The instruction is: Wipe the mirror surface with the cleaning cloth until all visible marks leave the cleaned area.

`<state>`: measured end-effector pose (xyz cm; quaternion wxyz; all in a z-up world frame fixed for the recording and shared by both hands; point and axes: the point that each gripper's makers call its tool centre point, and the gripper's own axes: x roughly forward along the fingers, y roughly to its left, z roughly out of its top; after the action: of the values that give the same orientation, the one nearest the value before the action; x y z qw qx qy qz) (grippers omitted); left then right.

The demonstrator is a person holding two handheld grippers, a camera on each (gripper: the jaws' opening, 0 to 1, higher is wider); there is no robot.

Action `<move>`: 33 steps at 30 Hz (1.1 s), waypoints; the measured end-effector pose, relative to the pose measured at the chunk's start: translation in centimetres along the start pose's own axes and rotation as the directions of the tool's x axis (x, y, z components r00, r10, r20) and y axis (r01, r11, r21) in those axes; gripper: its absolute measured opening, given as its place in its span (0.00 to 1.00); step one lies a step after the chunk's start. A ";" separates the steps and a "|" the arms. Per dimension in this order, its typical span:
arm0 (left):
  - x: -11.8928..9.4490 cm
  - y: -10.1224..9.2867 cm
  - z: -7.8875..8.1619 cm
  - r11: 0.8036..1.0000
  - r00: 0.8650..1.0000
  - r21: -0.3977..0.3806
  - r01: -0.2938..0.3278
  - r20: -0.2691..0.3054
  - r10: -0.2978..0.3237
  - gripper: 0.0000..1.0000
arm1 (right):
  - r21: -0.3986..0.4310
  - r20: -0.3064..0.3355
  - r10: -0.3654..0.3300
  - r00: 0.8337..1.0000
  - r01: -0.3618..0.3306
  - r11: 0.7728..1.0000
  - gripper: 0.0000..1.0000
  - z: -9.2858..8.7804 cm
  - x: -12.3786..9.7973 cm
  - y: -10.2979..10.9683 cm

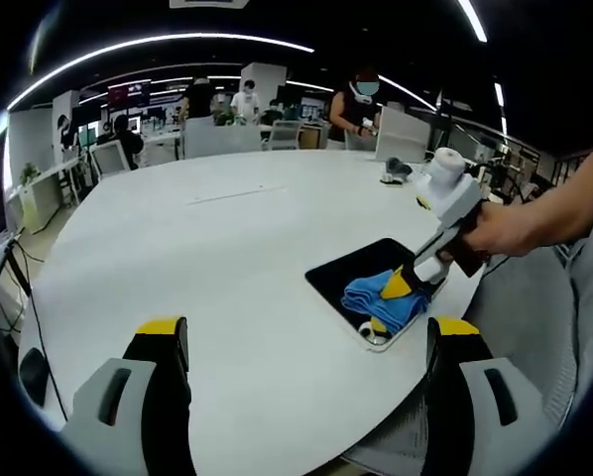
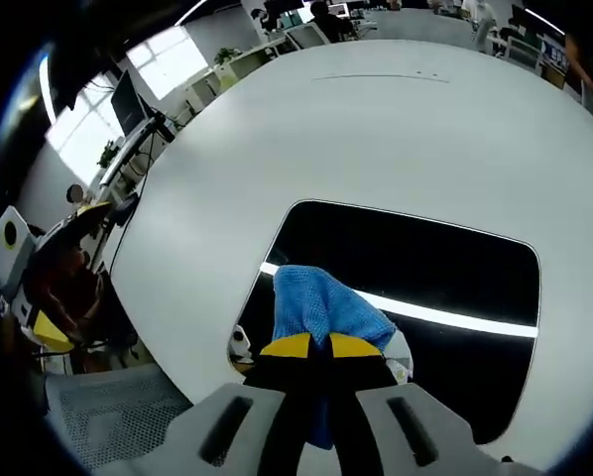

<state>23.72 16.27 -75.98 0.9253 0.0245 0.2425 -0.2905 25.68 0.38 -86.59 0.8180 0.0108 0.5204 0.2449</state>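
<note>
A dark rectangular mirror (image 2: 425,278) with a white frame lies flat on the round white table (image 2: 376,129); in the left gripper view the mirror (image 1: 351,276) sits near the table's right edge. A blue cleaning cloth (image 2: 316,307) rests on its near end, and my right gripper (image 2: 311,347) is shut on the cloth, pressing it to the glass. The left gripper view shows that gripper (image 1: 411,286) from the side, on the blue cloth (image 1: 381,296), held by a hand. My left gripper (image 1: 306,332) hangs open above the table's near edge, holding nothing.
The wide white table top (image 1: 207,238) stretches beyond the mirror. A small dark object (image 1: 396,171) sits at its far right. Desks, monitors and several people stand in the background. A mesh chair (image 2: 108,416) is below the table edge.
</note>
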 end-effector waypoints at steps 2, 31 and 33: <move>0.0 -0.1 0.3 1.000 1.000 -0.003 0.006 0.012 -0.006 0.99 | -0.004 -0.008 0.001 1.000 -0.001 1.000 0.00 -0.1 -0.1 0.0; 0.1 -0.9 -0.3 1.000 1.000 0.000 0.024 0.006 -0.024 0.99 | 0.019 -0.063 0.033 0.997 -0.032 0.999 0.00 -2.1 -0.7 1.2; 0.1 -1.0 -0.5 1.000 1.000 -0.002 0.024 0.004 -0.024 0.99 | 0.018 -0.064 0.037 0.997 -0.036 0.999 0.00 -2.3 -0.7 1.4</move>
<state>23.07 15.45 -76.34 0.9224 0.0201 0.2410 -0.3012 22.92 0.76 -86.68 0.7960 0.0194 0.5485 0.2554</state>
